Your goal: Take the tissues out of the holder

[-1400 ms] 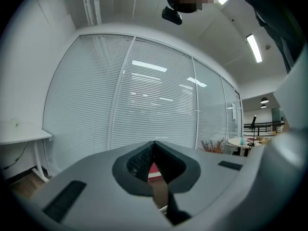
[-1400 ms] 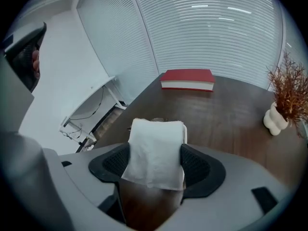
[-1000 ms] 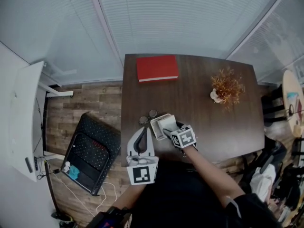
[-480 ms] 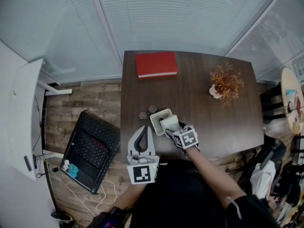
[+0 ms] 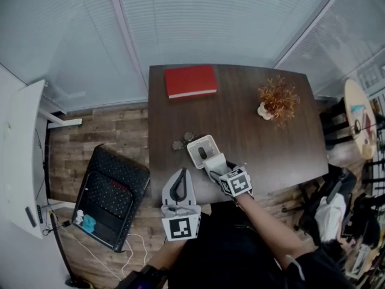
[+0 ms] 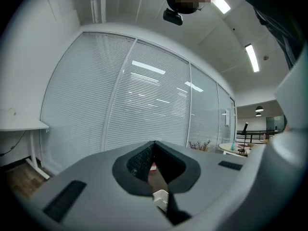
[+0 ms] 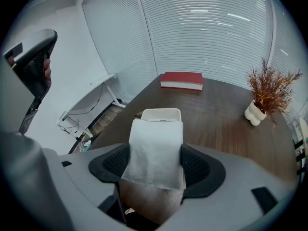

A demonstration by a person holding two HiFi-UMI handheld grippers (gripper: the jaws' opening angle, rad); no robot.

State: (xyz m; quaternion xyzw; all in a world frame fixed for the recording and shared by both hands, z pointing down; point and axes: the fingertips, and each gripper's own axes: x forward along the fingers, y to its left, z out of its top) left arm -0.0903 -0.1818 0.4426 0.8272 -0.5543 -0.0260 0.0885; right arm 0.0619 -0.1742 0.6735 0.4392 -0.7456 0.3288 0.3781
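- The right gripper (image 7: 157,163) has its jaws clamped on a folded stack of white tissues (image 7: 156,146). 1 dark pad presses on each side of the stack, and the top of the stack stands up above the jaws.
- In the head view the right gripper (image 5: 216,165) is over the near part of the dark wooden counter (image 5: 252,143). The tissues (image 5: 215,160) are outside the holder, just beside its near right corner.
- The holder (image 5: 201,151) is a small white open-topped box that stands on the counter. A dark spot shows on its inner floor. In the right gripper view the holder (image 7: 160,114) stands just behind the top edge of the tissues.
- The left gripper (image 6: 154,146) has its jaws closed tip to tip with nothing between them. In the head view the left gripper (image 5: 179,176) sits at the near edge of the counter, to the left of the holder and apart from it.
- A red book (image 5: 190,81) lies flat at the far left of the counter.
- A small white vase with dried orange sprigs (image 5: 276,102) stands at the far right.
- 2 small round things (image 5: 181,141) lie just left of the holder, too small to identify.
- A black folded chair (image 5: 111,198) lies on the wooden floor to the left of the counter.
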